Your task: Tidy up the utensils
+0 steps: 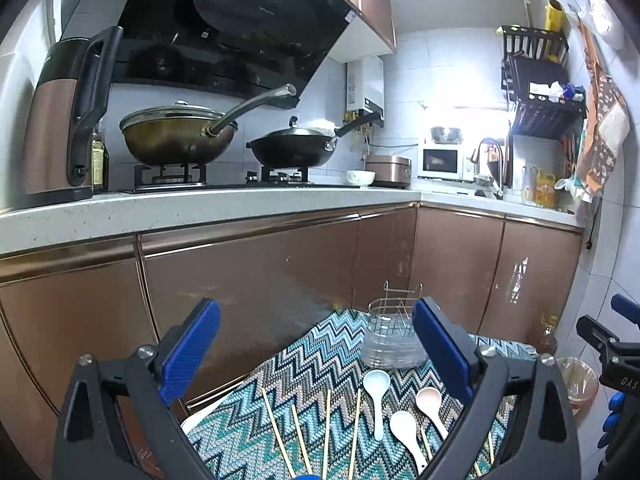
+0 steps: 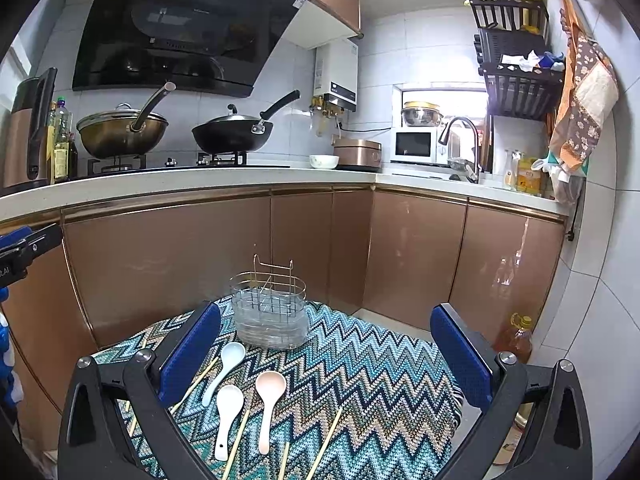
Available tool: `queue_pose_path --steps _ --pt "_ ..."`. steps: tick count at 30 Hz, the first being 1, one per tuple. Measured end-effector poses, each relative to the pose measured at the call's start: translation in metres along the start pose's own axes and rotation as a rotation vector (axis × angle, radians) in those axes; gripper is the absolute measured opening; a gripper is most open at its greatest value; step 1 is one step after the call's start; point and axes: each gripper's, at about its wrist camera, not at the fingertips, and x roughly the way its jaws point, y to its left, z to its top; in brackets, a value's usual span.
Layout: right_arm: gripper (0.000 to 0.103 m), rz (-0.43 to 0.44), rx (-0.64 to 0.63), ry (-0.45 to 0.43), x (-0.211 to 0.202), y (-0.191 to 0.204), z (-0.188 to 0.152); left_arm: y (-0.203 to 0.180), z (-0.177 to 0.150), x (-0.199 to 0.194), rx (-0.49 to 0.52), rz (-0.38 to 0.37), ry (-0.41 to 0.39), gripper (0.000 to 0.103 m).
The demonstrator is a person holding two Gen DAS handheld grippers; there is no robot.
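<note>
A wire utensil holder (image 2: pixel 269 304) in a clear tray stands at the far side of a zigzag-patterned mat (image 2: pixel 360 380); it also shows in the left wrist view (image 1: pixel 394 332). Three spoons lie on the mat: pale blue (image 2: pixel 224 368), white (image 2: pixel 227 416), pink (image 2: pixel 269 404). Several bamboo chopsticks (image 1: pixel 328 428) lie beside and among them. My left gripper (image 1: pixel 316 348) is open and empty above the mat's near left part. My right gripper (image 2: pixel 326 352) is open and empty above the spoons.
Brown cabinet doors (image 2: pixel 180 256) stand just behind the mat. The counter above holds two woks (image 2: pixel 120 132) on the stove, a kettle (image 1: pixel 60 120), a bowl and a microwave (image 2: pixel 416 146). An oil bottle (image 2: pixel 518 336) and a bin (image 1: pixel 578 384) stand on the floor at right.
</note>
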Motion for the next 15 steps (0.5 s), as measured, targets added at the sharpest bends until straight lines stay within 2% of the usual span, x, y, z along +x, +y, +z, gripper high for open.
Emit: queue_pose_path --steps 4,10,13,15 --pt "0.103 0.001 -0.002 -0.009 0.000 -0.001 0.001 0.003 0.005 -0.006 -0.005 0.017 -0.030 0.097" --pt "0.103 0.002 0.018 -0.011 0.003 -0.006 0.000 0.006 0.007 -0.005 -0.008 0.048 -0.036 0.097" --pt "0.103 0.003 0.031 -0.019 0.004 -0.010 0.000 0.009 0.007 0.000 -0.022 0.083 -0.019 0.097" --pt "0.103 0.009 0.039 -0.029 0.004 -0.011 0.001 0.014 0.005 0.006 -0.035 0.078 0.003 0.097"
